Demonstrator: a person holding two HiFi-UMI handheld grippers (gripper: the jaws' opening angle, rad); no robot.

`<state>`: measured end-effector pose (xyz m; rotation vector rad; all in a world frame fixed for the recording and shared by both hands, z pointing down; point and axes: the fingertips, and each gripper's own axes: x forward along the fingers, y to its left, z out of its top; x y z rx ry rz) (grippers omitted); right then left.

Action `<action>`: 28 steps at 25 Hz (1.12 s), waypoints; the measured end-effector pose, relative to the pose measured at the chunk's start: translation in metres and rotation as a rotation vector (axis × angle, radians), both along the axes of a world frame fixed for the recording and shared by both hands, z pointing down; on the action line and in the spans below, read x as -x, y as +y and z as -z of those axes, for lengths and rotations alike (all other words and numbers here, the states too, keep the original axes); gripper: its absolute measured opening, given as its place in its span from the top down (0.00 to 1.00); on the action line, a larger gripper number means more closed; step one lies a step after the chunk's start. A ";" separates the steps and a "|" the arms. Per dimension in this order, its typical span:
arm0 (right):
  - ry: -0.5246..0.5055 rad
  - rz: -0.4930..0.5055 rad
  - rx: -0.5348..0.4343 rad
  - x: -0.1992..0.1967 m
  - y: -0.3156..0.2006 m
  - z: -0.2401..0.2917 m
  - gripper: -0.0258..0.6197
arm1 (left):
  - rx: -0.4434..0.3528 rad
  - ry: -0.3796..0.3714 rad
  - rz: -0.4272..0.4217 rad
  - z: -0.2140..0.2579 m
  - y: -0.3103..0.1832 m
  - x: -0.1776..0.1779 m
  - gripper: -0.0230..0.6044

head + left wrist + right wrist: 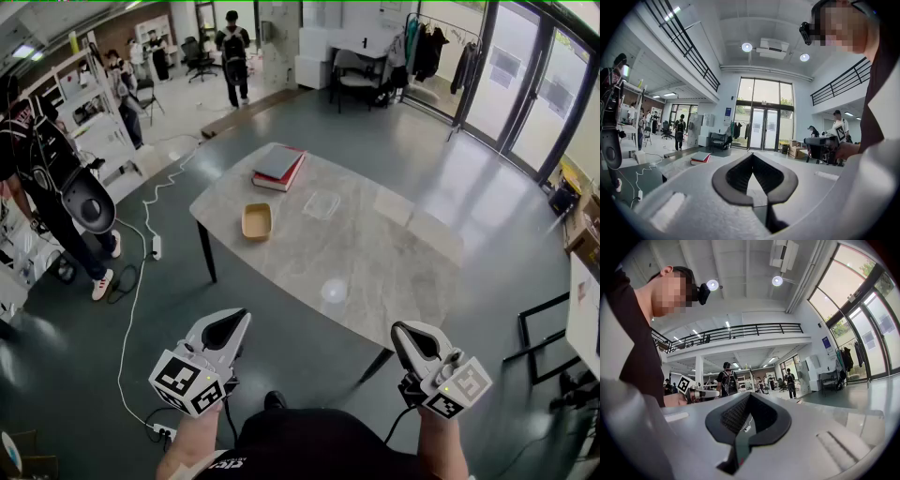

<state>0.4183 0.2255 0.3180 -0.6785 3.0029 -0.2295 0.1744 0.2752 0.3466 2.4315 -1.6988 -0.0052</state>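
**Stone-grey worktop well ahead, both claws pinched shut on nothing**

Low by the person's body, the left claw point(242, 320) and the right claw point(399, 331) hang over the dark floor. Both are well apart from the pale grey marbled worktop point(375, 272) at 12 o'clock. Each claw's own view shows its black pads meeting at the tips, with only air in the loop behind them, so neither carries anything.

The shallow tan rectangular tray point(256, 221) lies near the worktop's 9 o'clock edge, roughly at 12 o'clock from the left claw, and is the thing nearest to that claw. A grey book stacked on a red book point(278, 169) sits beyond it at the far corner. A flat clear plastic lid point(322, 204) lies at 3 o'clock of the tray, apart from it.

Judged risks:
- **Shoved tray:** a claw arriving closed would push the tray, not grip it. The tray looks light and sits close to the edge, so it could skid off.
- **Unseen lid:** the clear lid barely shows against the stone and could be struck unnoticed.
- **Snagged foot:** a white cable point(141, 281) with a power strip point(157, 247) snakes over the floor at 10 o'clock of the left claw. A step that way could catch a foot.
- **Bystander:** a person in black with a backpack point(47, 187) stands at 9 o'clock, near that same stretch of floor.
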 end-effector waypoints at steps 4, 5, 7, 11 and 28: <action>-0.005 -0.001 0.006 0.014 0.006 -0.004 0.96 | -0.002 0.001 -0.001 -0.005 0.007 0.013 0.96; -0.005 0.000 0.006 0.018 0.006 -0.004 0.96 | -0.003 0.000 -0.001 -0.005 0.006 0.016 0.96; -0.003 0.002 0.002 0.023 0.003 -0.005 0.96 | -0.002 0.000 0.001 -0.003 0.003 0.020 0.96; -0.001 0.011 0.001 0.033 0.000 -0.006 0.96 | -0.009 0.002 0.002 -0.003 0.002 0.028 0.96; -0.051 0.066 0.057 0.148 0.012 -0.006 0.96 | 0.009 -0.007 0.035 -0.010 0.046 0.122 0.96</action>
